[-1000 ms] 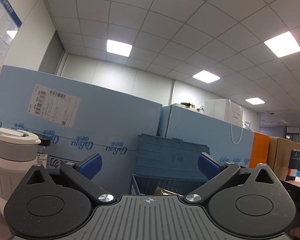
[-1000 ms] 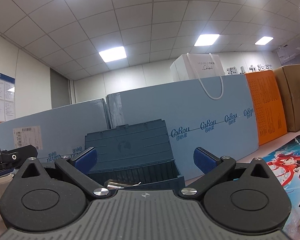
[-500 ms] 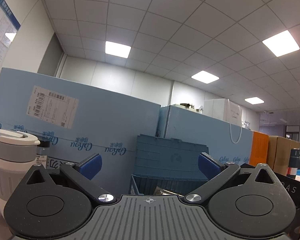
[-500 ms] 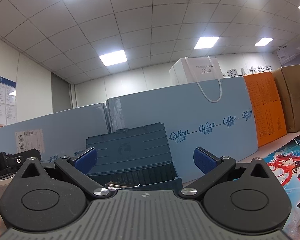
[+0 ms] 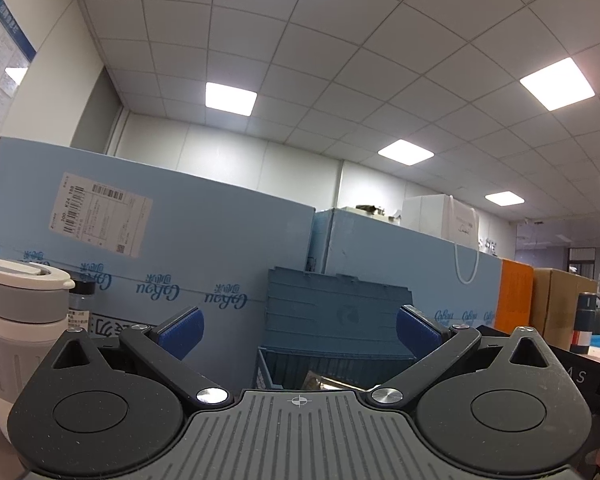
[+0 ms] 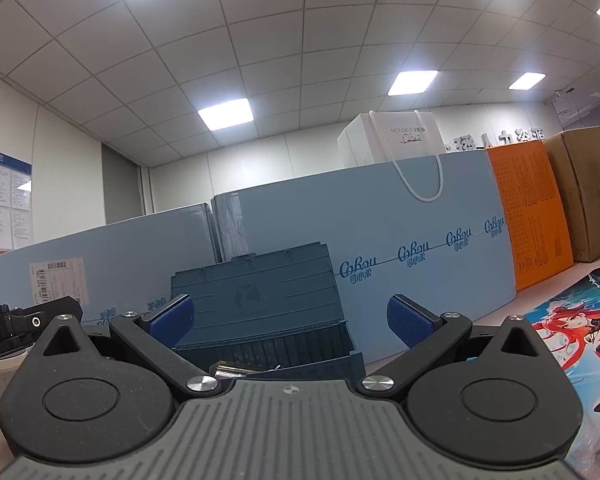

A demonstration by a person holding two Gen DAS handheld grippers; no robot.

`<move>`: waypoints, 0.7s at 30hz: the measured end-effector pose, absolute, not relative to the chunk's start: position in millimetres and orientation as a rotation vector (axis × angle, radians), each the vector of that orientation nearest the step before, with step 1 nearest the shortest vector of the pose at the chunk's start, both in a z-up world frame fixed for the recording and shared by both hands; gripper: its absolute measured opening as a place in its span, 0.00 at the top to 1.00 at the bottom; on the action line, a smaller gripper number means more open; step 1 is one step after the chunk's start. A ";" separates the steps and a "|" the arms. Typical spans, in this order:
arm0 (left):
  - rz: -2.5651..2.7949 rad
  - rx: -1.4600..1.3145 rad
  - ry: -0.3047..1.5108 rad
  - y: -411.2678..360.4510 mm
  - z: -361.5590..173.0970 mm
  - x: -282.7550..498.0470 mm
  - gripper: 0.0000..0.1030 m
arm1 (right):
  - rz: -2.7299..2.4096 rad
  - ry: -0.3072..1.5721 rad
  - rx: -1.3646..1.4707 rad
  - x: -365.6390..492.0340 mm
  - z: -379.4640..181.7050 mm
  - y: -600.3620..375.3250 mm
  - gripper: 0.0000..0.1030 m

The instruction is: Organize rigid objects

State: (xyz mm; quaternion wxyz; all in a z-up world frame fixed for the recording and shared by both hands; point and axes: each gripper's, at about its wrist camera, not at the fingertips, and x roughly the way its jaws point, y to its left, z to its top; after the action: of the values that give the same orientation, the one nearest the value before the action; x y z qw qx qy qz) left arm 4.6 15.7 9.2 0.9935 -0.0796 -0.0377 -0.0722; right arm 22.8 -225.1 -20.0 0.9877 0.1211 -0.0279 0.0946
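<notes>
Barely shifted, both released tongs, left and right, face the blue crate ahead.

— What's inside the dark blue crate?

— Can't tell. The left gripper's body covers its lower part; only a shiny scrap peeks over the rim.

— And from the right wrist?

— Same: something metallic, mostly hidden. The insulated cup is cut by the left edge, and the shipping label is too small to read.
</notes>
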 end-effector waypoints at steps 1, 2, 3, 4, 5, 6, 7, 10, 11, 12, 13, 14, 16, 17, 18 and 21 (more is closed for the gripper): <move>-0.146 -0.160 -0.077 15.8 9.3 4.5 0.00 | 0.190 -0.056 0.243 22.8 -20.1 -225.1 0.00; -0.146 -0.160 -0.078 16.0 9.3 4.3 0.00 | 0.190 -0.056 0.243 22.8 -20.1 -225.0 0.00; -0.146 -0.161 -0.078 15.9 9.5 4.1 0.00 | 0.190 -0.055 0.243 22.9 -20.2 -225.1 0.00; -0.147 -0.163 -0.077 16.2 9.5 4.1 0.00 | 0.191 -0.053 0.243 23.0 -20.4 -225.1 0.00; -0.149 -0.165 -0.077 16.5 9.5 4.2 0.00 | 0.191 -0.051 0.243 23.2 -20.7 -225.2 0.00; -0.149 -0.165 -0.078 16.2 9.5 3.7 0.00 | 0.192 -0.050 0.243 23.2 -20.8 -225.3 0.00; -0.149 -0.165 -0.077 16.2 9.4 3.8 0.00 | 0.193 -0.048 0.243 23.5 -20.9 -225.4 0.00; -0.150 -0.165 -0.078 16.0 9.4 3.5 0.00 | 0.193 -0.045 0.243 23.7 -21.2 -225.6 0.00; -0.150 -0.165 -0.078 16.1 9.3 3.4 0.00 | 0.193 -0.044 0.242 24.1 -21.0 -225.6 0.00; -0.150 -0.165 -0.077 16.0 9.3 3.5 0.00 | 0.193 -0.043 0.242 24.2 -21.2 -225.4 0.00; -0.150 -0.164 -0.077 16.0 9.2 3.5 0.00 | 0.193 -0.041 0.242 24.5 -21.3 -225.5 0.00; -0.150 -0.164 -0.077 16.0 9.3 3.3 0.00 | 0.194 -0.039 0.242 24.6 -21.4 -225.4 0.00; -0.151 -0.163 -0.077 15.7 9.4 2.9 0.00 | 0.194 -0.039 0.241 24.6 -21.7 -225.4 0.00; -0.151 -0.163 -0.077 15.7 9.4 2.9 0.00 | 0.195 -0.039 0.242 24.7 -21.7 -225.4 0.00; -0.151 -0.164 -0.077 15.7 9.4 3.0 0.00 | 0.195 -0.038 0.242 24.7 -21.7 -225.4 0.00; -0.151 -0.163 -0.077 15.6 9.4 3.0 0.00 | 0.195 -0.038 0.241 24.9 -21.7 -225.1 0.00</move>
State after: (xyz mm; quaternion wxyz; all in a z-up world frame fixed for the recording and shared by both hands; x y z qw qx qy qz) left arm 3.0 15.6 9.4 0.9931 -0.0814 -0.0383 -0.0754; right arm 24.9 -225.1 -21.7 0.9878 0.1202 -0.0187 0.0971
